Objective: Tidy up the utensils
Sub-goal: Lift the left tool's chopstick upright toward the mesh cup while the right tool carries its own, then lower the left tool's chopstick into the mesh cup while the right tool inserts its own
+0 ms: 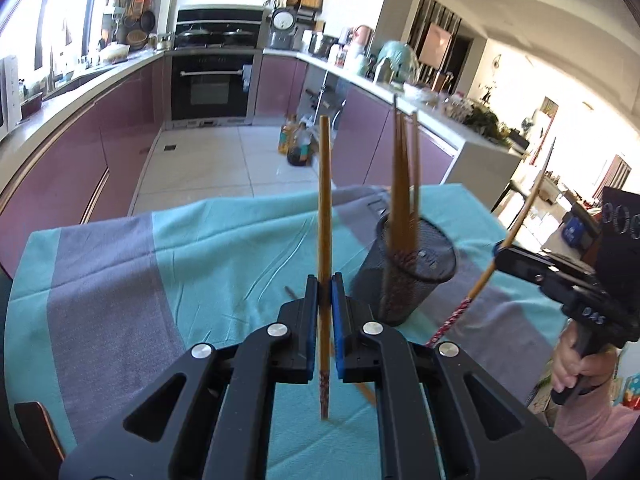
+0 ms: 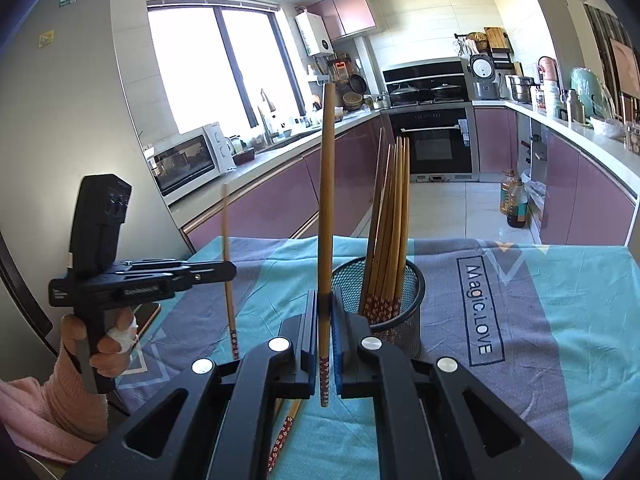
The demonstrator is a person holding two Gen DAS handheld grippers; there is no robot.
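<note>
Left wrist view showed both tongs each clenched on 1 chopstick; lowering them upright into the mesh cup seemed best.

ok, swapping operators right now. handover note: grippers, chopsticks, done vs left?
Left gripper: shut on one chopstick, held upright.
Right gripper: shut on another chopstick, also upright.
Mesh holder: standing on the cloth, several chopsticks already in it.
Left to do: drop both held sticks into the holder; at least one loose chopstick lies on the cloth below the right gripper.
</note>
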